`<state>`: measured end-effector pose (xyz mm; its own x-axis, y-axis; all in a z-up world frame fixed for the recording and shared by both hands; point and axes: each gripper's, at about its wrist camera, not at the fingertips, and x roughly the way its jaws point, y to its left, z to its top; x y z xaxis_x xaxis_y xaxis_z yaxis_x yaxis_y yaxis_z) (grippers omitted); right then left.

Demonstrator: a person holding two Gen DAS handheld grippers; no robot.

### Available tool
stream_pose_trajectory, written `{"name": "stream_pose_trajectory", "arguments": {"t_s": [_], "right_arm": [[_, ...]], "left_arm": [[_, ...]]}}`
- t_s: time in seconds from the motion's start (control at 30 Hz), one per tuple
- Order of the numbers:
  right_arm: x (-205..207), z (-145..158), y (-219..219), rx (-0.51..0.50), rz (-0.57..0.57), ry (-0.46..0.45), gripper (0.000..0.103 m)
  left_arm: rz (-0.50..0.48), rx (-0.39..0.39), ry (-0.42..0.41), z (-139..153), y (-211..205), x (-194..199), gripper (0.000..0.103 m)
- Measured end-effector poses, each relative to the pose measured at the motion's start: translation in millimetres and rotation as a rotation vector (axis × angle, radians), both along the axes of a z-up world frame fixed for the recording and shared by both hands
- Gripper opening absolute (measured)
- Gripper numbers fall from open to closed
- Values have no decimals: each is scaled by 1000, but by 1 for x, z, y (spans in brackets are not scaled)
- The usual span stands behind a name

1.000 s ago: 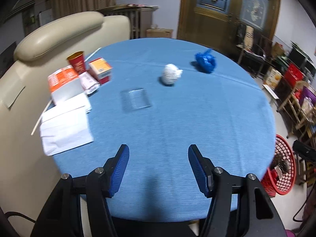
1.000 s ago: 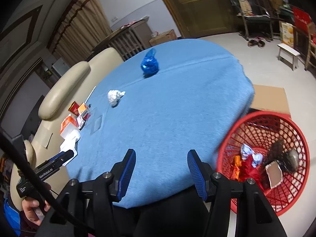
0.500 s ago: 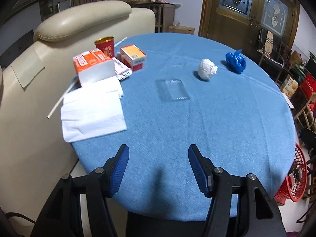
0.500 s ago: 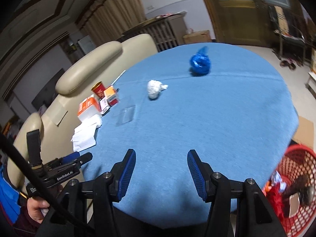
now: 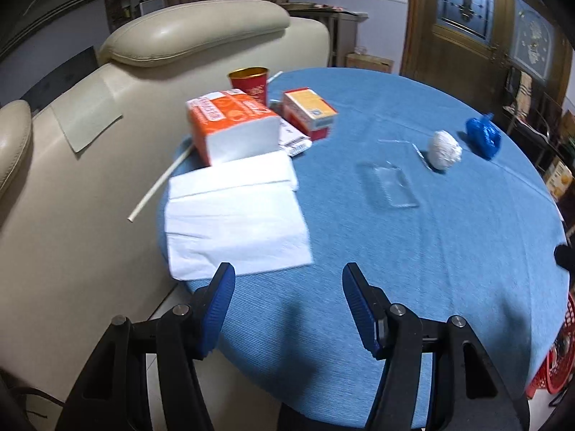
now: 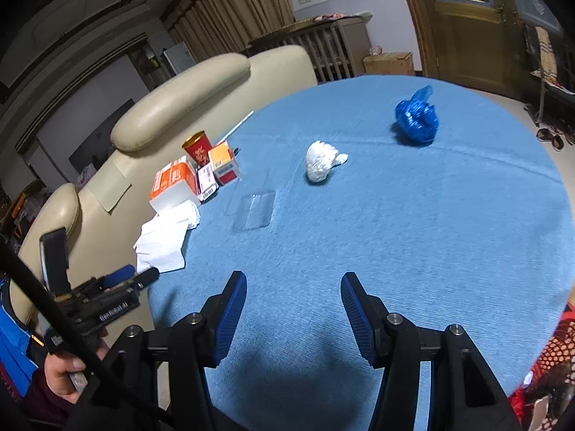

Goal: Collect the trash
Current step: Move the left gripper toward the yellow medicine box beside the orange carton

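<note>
On the round blue table [image 5: 413,251] lie a crumpled white paper ball [image 5: 445,150] [image 6: 321,161], a crumpled blue plastic bag [image 5: 484,137] [image 6: 417,119] and a clear plastic lid [image 5: 390,185] [image 6: 251,208]. My left gripper [image 5: 287,289] is open and empty over the table's near edge, close to the white tissues [image 5: 233,222]. My right gripper [image 6: 293,296] is open and empty over the near edge. The red trash basket [image 6: 550,377] [image 5: 557,355] stands on the floor at the right. The left gripper also shows in the right wrist view [image 6: 138,276].
At the table's left are an orange tissue pack [image 5: 230,127], a red cup [image 5: 249,84], a small orange box [image 5: 309,111] and a white straw [image 5: 160,186]. A beige sofa [image 5: 90,143] stands against the table's left side. Wooden doors [image 5: 467,18] are behind.
Both grippers have swung left. The tissues and boxes now fill the left view, and the red basket has slid to the right view's lower right corner. Both grippers stay open.
</note>
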<state>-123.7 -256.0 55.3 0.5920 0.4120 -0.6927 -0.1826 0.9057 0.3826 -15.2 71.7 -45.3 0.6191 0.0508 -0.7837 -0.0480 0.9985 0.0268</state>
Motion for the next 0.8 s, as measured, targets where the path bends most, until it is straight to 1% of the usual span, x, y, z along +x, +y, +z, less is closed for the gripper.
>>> {"name": "stream_pose_trajectory", "arguments": {"t_s": [0.1,0.23,0.33,0.4,0.43,0.53,0.6,0.67,0.77,0.8], "right_arm": [[2,-7,3,7,8,19,59],[2,-12,1,-1,4,21,59],[1,-19,-8,18,-14,34,59],[2,-23,-14,28,-26,47,59],[2,-26,-17,33,-32,56,59],[1,-30,-29,47,-54,67,59],[0,-29,-36,52,-68,64,59],[-1,-29,-45,58,-84,57,59],[-1,-30,-56,78,-105,54,59],[-1,-30,-58,84,-109,55,59]], "left_arm": [[9,7,-7,7,6,7,63],[3,21,-35,22,7,17,63],[-22,56,-52,31,-2,27,63],[-55,77,-47,35,-11,36,63],[-76,75,-31,36,-15,43,63],[-92,58,-3,42,-19,67,63],[-77,45,15,49,-20,86,63],[-66,16,26,57,-18,108,63],[-43,21,42,67,-24,144,63],[-47,21,63,68,-29,160,63]]}}
